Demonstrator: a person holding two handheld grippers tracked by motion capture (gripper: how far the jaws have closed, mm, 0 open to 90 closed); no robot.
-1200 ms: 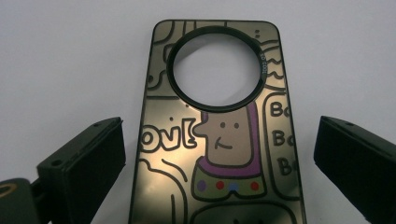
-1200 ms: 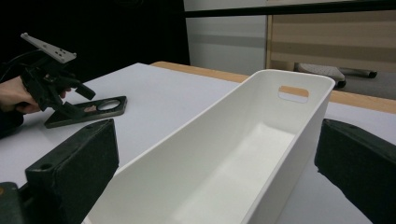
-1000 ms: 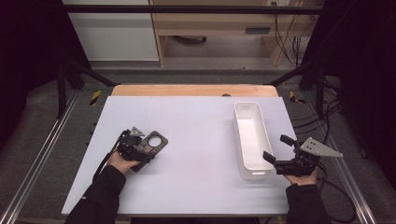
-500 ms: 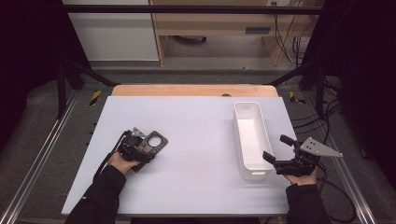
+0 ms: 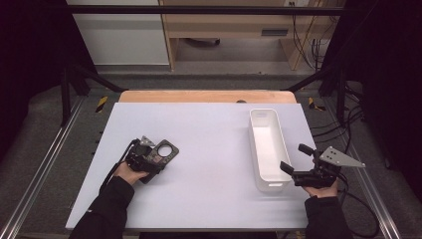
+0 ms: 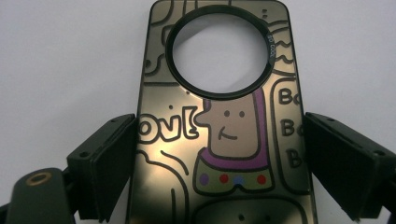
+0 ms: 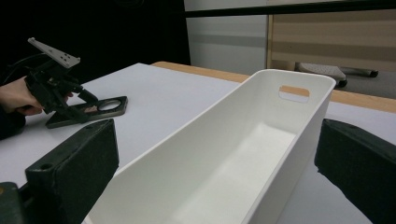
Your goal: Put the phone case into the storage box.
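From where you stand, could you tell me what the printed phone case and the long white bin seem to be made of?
The phone case looks like glossy hard plastic, possibly with a metallic finish: its bronze surface reflects light under a printed cartoon. The white bin appears to be moulded plastic with a smooth, slightly satin finish, thin walls, rounded corners and a cut-out handle slot.

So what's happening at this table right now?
A person holds a two-jaw gripper in each hand. The left gripper straddles a flat dark card with a cartoon figure and a round hole, lying on the white table; whether the jaws clamp it is unclear. The right gripper, jaws open, sits at the near end of an empty white bin.
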